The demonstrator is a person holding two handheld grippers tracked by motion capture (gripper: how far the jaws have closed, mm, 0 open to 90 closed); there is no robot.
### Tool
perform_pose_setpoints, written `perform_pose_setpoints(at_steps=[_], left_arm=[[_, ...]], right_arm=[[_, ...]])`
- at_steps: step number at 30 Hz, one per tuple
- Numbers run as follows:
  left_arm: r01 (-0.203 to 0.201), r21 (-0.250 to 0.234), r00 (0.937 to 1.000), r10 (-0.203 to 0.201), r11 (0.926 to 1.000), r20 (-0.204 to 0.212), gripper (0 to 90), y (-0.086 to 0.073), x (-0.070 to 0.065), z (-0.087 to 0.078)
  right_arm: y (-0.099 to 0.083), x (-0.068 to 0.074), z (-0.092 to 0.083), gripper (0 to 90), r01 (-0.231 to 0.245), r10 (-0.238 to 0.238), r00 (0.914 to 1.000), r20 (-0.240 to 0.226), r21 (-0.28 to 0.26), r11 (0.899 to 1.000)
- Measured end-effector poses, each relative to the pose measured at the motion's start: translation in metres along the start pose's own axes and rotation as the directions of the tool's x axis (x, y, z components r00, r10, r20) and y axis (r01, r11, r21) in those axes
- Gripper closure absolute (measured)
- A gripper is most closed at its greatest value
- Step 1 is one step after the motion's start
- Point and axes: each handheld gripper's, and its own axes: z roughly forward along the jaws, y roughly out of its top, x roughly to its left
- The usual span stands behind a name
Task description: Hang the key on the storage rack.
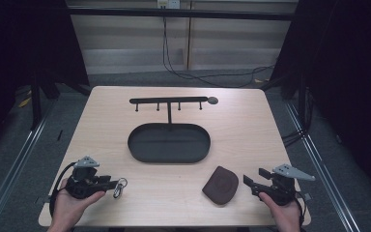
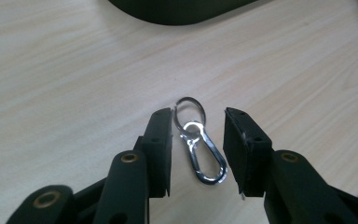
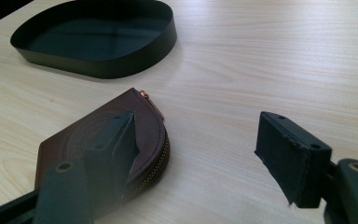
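A silver carabiner with a key ring (image 2: 204, 154) lies flat on the wooden table, seen in the high view near the front left (image 1: 120, 187). My left gripper (image 2: 199, 114) straddles it with a jaw on each side; gaps show beside the clip, so it is open. At the front right lies a brown zipped leather pouch (image 1: 221, 184). My right gripper (image 3: 198, 119) is open and wide. Its left jaw hovers over the pouch's (image 3: 142, 126) rounded edge, and its right jaw is over bare table. In the high view the right gripper (image 1: 252, 176) sits just right of the pouch.
A black oval tray (image 1: 169, 158) sits mid-table, with a black T-shaped hook rack (image 1: 169, 100) rising behind it. The tray's wall (image 3: 102, 67) stands beyond the pouch. The table's front edge runs close below both hands. Cables lie on the floor behind the table.
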Motion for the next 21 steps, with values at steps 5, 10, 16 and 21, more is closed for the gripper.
perform_pose_setpoints(at_steps=[5, 10, 16, 21], left_arm=[[0.006, 0.043, 1.0000, -0.006, 0.9991, 0.003, 63.0, 0.010, 0.002, 0.004], [-0.008, 0.116, 0.9999, 0.010, 0.9932, -0.010, 60.4, 0.018, 0.003, 0.016], [-0.021, 0.199, 0.9997, 0.023, 0.9798, -0.008, 58.9, 0.031, 0.009, 0.026], [-0.024, 0.241, 0.9997, 0.024, 0.9703, 0.003, 57.1, 0.038, 0.012, 0.028]], right_arm=[[0.000, 0.000, 0.000, 29.1, 0.002, -0.002, 1.0000, 0.004, 0.002, 1.000], [0.000, 0.000, 0.001, 29.1, 0.005, -0.005, 1.0000, -0.005, 0.012, 1.000], [0.000, 0.001, 0.002, 29.1, 0.007, -0.007, 0.9999, -0.011, 0.018, 1.000], [0.000, 0.002, 0.003, 29.1, 0.017, -0.016, 0.9997, -0.018, 0.024, 1.000]])
